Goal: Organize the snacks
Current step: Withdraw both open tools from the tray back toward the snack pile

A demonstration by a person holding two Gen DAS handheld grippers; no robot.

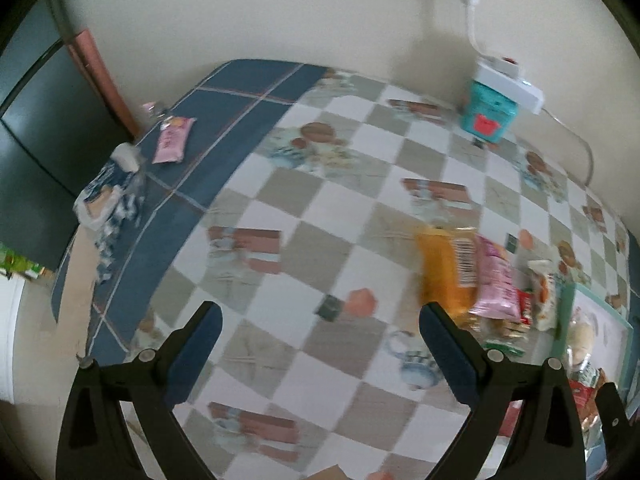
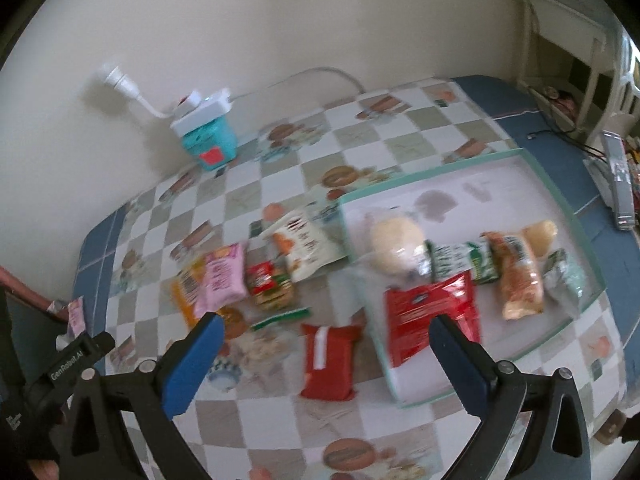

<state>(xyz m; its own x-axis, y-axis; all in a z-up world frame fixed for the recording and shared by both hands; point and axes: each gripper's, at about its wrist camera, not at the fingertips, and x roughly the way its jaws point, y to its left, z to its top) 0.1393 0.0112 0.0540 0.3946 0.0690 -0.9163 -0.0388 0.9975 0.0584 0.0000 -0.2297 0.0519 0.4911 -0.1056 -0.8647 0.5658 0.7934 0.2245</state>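
Note:
In the right wrist view my right gripper point(image 2: 326, 324) stands open and hangs above a red packet point(image 2: 328, 364) lying on the table, touching nothing. Beside it is a white tray point(image 2: 520, 184) with a teal rim. The tray holds a red packet point(image 2: 432, 312), a round bun point(image 2: 396, 244), a green packet point(image 2: 460, 264) and a bread packet point(image 2: 520, 276). Loose snacks lie left of the tray: a pink packet point(image 2: 224, 276), an orange packet point(image 2: 186, 292) and a white bag point(image 2: 304, 248). My left gripper point(image 1: 320, 320) is open over bare tablecloth, with the orange packet point(image 1: 444, 268) just past its right finger.
A teal box point(image 1: 488, 112) under a white power strip stands against the back wall. Another pink packet point(image 1: 174, 140) and a crumpled bag point(image 1: 100, 200) lie on the cloth's blue border at far left. The table edge drops off beyond them. A remote point(image 2: 620, 188) lies right of the tray.

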